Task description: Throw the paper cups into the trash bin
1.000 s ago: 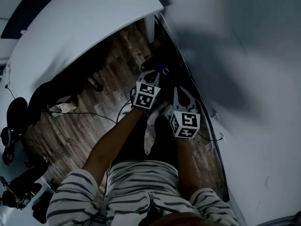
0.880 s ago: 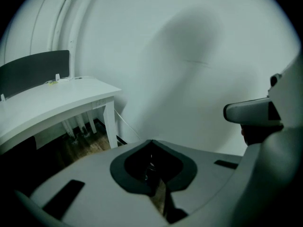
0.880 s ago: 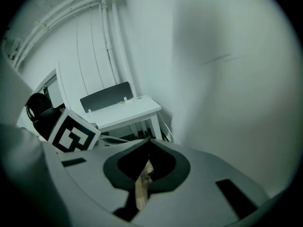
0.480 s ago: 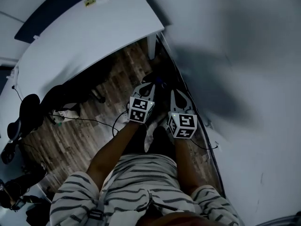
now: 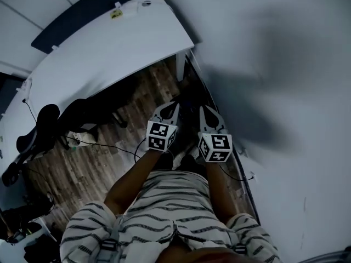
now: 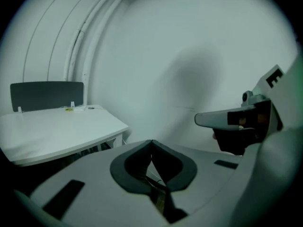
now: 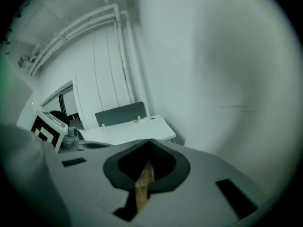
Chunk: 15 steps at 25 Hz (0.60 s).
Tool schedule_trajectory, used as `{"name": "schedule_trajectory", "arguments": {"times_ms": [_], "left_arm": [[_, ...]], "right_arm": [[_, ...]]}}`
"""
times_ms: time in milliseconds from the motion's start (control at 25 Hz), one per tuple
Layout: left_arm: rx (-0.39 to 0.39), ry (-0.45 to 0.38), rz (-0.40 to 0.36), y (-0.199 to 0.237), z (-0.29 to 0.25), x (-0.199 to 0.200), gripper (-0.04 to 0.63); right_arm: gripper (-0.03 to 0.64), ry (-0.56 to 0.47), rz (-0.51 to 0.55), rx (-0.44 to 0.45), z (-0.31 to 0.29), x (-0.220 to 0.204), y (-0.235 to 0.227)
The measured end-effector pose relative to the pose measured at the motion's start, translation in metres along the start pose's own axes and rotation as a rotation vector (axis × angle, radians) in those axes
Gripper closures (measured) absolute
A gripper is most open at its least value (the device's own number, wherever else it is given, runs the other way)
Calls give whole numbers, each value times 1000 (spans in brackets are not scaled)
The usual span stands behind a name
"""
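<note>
I'm holding both grippers side by side in front of me, over the wood floor and close along the white wall. The left gripper has its jaws pressed together with nothing between them. In its own view the dark pads meet at a point, with only wall beyond. The right gripper is closed the same way and is also empty. A strip of floor shows through the slot behind its pads. Each gripper appears at the edge of the other's view, so they are near each other but not touching.

I can't make out the cups or the bin in any view. There is a dark shape on the floor just ahead of the tips, by the wall, too dim for me to identify.

Further ahead and to my left is a white counter with a dark panel along its far edge. Dark chairs and loose cables are on the floor to the left. Pipes run up the far wall.
</note>
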<state>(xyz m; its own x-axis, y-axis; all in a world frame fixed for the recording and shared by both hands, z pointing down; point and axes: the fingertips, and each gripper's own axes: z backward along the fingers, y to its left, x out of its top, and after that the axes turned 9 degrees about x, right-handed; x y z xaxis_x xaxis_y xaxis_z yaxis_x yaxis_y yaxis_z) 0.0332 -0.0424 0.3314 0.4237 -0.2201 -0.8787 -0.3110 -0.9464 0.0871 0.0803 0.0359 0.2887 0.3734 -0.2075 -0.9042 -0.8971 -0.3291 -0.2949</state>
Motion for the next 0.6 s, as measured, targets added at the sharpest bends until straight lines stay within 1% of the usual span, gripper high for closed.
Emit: {"name": "schedule_trajectory", "arguments": {"times_ms": [160, 440, 600], "left_arm": [[-9, -53, -32, -2, 16, 25, 571], [-10, -141, -31, 4, 45, 60, 571], [-7, -180, -30, 6, 50, 79, 571]], "right_arm": [[599, -32, 38, 30, 4, 22, 12], [599, -67, 59, 51, 9, 42, 31], [599, -99, 89, 65, 8, 65, 38]]}}
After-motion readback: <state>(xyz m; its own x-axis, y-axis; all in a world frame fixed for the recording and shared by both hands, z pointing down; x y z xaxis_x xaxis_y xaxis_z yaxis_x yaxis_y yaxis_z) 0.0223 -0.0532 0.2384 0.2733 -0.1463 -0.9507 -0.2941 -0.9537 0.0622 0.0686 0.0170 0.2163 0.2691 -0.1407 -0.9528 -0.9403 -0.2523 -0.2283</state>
